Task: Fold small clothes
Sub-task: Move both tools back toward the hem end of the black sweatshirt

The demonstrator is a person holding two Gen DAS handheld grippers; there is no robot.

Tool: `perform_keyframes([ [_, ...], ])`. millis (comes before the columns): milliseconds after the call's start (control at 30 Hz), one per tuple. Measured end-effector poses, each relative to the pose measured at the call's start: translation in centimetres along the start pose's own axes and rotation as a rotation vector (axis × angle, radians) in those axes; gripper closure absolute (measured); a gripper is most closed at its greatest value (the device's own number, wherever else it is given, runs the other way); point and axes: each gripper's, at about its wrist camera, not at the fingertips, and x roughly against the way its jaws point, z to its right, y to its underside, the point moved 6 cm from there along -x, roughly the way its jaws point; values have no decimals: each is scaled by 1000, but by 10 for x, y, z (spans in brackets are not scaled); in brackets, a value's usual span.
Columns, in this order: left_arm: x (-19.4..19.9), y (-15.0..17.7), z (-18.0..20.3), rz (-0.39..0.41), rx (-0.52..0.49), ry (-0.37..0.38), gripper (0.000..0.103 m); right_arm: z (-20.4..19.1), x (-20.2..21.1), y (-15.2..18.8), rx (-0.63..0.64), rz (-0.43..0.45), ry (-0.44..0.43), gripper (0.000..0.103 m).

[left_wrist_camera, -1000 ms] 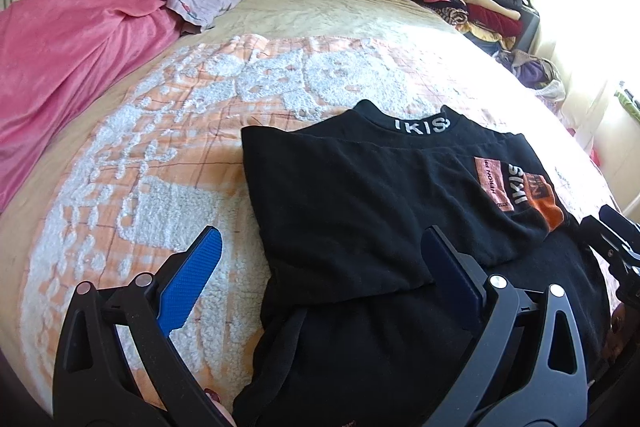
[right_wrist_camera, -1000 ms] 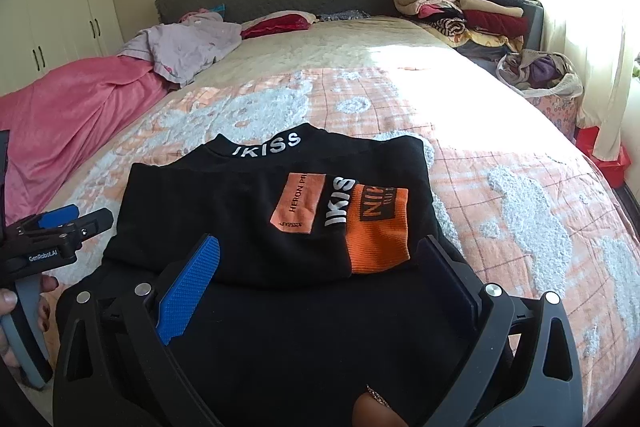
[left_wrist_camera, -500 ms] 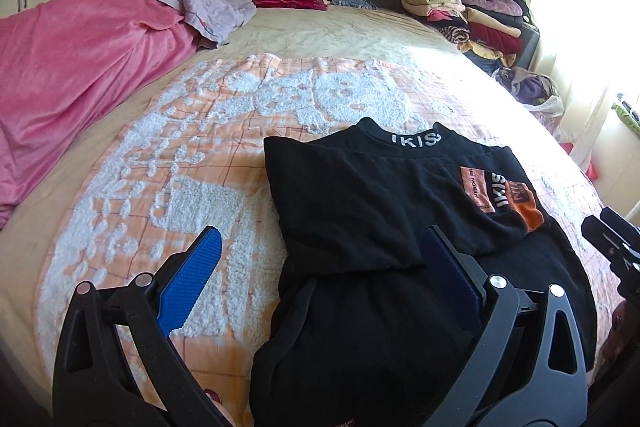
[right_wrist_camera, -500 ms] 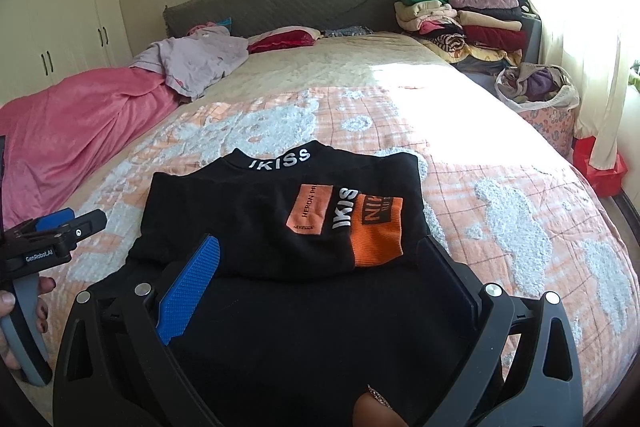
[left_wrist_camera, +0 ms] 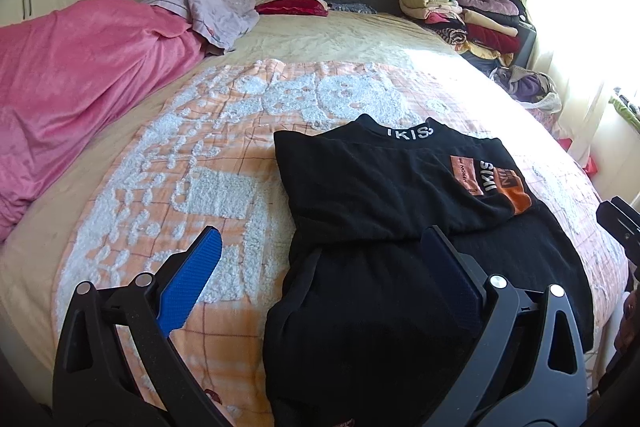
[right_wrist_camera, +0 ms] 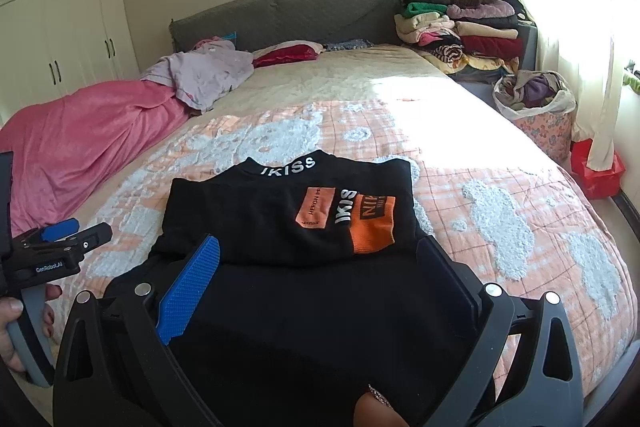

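so compared to a second ago both our grippers have pulled up and back from the bed, the view takes in more of the room, and the black sweatshirt [right_wrist_camera: 288,223] hasn't budged. our left gripper [left_wrist_camera: 320,259] hangs over the near left part of the shirt with its fingers spread wide and nothing between them. our right gripper [right_wrist_camera: 320,259] is the same deal, wide apart, nothing held, above the lower half of the shirt.

around it: a pink blanket [left_wrist_camera: 80,75] is bunched along the left edge of the bed [left_wrist_camera: 340,39], a lilac garment [right_wrist_camera: 204,75] and a red pillow [right_wrist_camera: 288,53] sit up by the grey headboard [right_wrist_camera: 288,11], and folded clothes [right_wrist_camera: 460,27] are stacked at the far right corner. a bag of laundry [right_wrist_camera: 532,95] sits off the right edge. nothing lies on top of the shirt.

the sweatshirt lies near the foot edge on the orange-and-white bedspread [right_wrist_camera: 500,207], sides folded in, collar reading "ikiss" pointing to the headboard, orange patches on its chest, and the bottom half spread flat toward us.
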Motion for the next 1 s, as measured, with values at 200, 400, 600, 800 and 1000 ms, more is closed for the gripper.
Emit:
perform_keyframes([
  [200,17,1,0,17,-1,-7,10,3,15,4,-15,15,-5,5],
  [400,29,8,2,22,-22,-29,10,6,28,10,-18,22,-14,5],
  [600,35,21,0,-3,-25,-32,10,13,39,16,-5,27,5,5],
  [800,35,37,-2,-38,-16,-20,10,27,47,24,-14,30,21,5],
  [1000,33,55,-6,-74,-11,-34,10,39,49,36,-16,10,30,5],
])
